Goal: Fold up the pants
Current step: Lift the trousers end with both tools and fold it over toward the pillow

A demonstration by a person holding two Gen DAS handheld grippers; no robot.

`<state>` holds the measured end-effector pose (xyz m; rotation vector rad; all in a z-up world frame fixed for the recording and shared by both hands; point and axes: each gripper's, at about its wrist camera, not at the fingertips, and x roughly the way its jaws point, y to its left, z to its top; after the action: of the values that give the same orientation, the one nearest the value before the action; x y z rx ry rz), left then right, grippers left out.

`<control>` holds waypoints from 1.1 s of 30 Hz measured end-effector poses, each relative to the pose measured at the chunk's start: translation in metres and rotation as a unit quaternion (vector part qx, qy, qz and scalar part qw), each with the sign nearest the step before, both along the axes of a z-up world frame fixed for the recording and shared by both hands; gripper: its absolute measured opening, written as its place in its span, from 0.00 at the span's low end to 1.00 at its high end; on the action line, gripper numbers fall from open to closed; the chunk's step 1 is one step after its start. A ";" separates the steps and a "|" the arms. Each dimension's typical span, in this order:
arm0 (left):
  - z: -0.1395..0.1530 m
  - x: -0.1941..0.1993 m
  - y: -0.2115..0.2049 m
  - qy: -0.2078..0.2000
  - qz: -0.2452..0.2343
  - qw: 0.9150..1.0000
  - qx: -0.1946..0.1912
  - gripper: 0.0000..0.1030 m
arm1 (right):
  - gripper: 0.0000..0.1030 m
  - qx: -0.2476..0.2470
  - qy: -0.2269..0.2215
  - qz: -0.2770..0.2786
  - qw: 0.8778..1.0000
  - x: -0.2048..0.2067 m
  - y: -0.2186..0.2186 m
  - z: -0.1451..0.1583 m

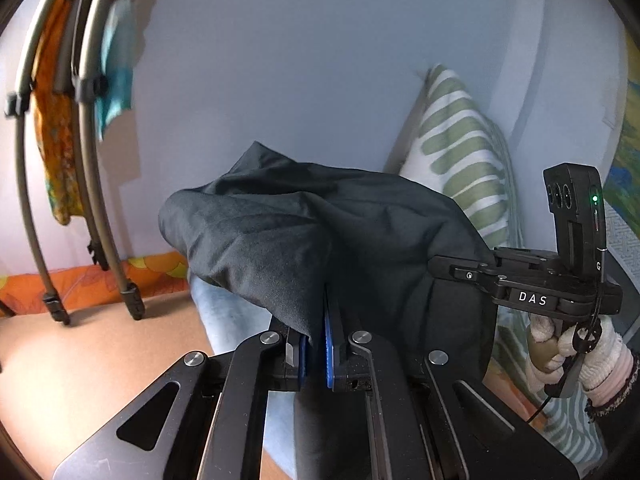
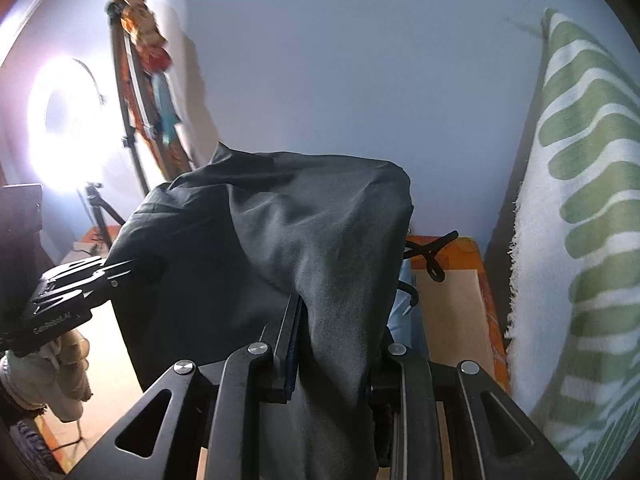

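— Up off the bed, what holds the dark pants (image 1: 320, 216)?
— Both do. Left gripper (image 1: 316, 344) pinches a fold, nearly closed. Right gripper (image 2: 336, 344) squeezes a thicker bunch — a bit wider. A striped pillow (image 2: 580, 200) stands just beside them.

Pale blue wall (image 2: 340, 80), green-striped cushion (image 2: 580, 220), glaring ring light (image 2: 64, 128), tan floor (image 1: 100, 360).

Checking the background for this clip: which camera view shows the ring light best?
The right wrist view: the ring light glows at far left, above a tripod, though glare washes it out. The left wrist view does not show it at all.
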<state>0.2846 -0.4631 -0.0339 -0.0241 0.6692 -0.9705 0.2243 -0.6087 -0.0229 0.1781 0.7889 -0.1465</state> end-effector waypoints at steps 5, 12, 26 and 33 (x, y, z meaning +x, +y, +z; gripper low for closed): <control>-0.024 0.023 -0.009 0.010 0.016 1.000 0.011 0.05 | 0.22 0.004 0.024 0.008 1.000 0.033 -0.015 -0.031; -0.056 0.054 -0.020 0.043 0.039 0.996 0.065 0.13 | 0.26 0.035 0.058 0.025 0.997 0.071 -0.036 -0.064; -0.039 0.021 0.003 0.039 0.035 0.998 0.035 0.30 | 0.48 0.206 0.016 -0.036 0.978 0.063 -0.095 -0.061; -0.062 0.000 -0.021 0.096 -0.049 0.994 0.033 0.30 | 0.30 0.239 0.068 -0.097 0.964 0.102 -0.112 -0.103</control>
<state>0.2849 -0.4845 -0.0963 -0.0268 0.8868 -1.0484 0.3264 -0.7208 -0.1260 0.7101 0.9345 -0.1522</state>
